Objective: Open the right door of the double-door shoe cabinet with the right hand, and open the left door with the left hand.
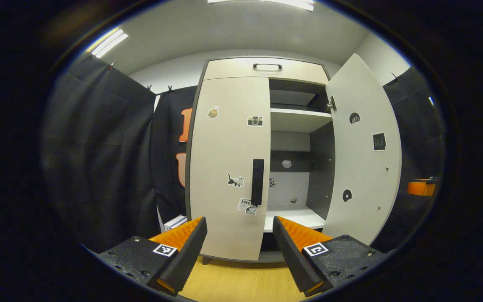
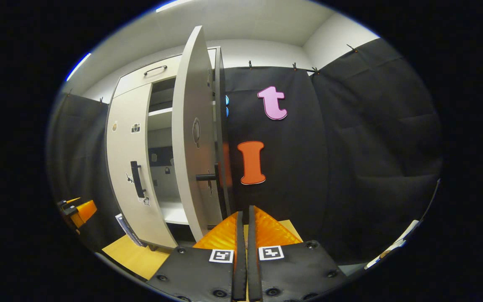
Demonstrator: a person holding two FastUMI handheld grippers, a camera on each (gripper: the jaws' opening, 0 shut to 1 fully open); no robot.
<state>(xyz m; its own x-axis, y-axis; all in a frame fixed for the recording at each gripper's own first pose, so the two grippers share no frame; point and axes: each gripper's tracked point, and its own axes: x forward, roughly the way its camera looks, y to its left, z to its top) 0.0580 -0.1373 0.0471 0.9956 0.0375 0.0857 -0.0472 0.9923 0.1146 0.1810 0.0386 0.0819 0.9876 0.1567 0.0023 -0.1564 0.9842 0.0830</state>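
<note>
Setting: staged recording booth, not a home. Black cloth (image 1: 99, 159) pinned up by clips as walls, white ceiling with strip lights (image 1: 108, 42), wood-look floor (image 1: 241, 281), a lone sticker-covered shoe cabinet (image 1: 229, 167).

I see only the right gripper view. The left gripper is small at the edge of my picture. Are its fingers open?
Observer: Yes. In the left gripper view, the left gripper has its fingers wide apart.
Operator: Is it holding the handle of the left door?
Observer: No. The handle on the left door sits above the gap between the fingers, and they do not touch it.
Operator: My view shows the right door almost edge-on. What is its position from that side?
Observer: The right door stands wide open with its inner face toward the left camera, and the upper shelf inside is exposed.
</note>
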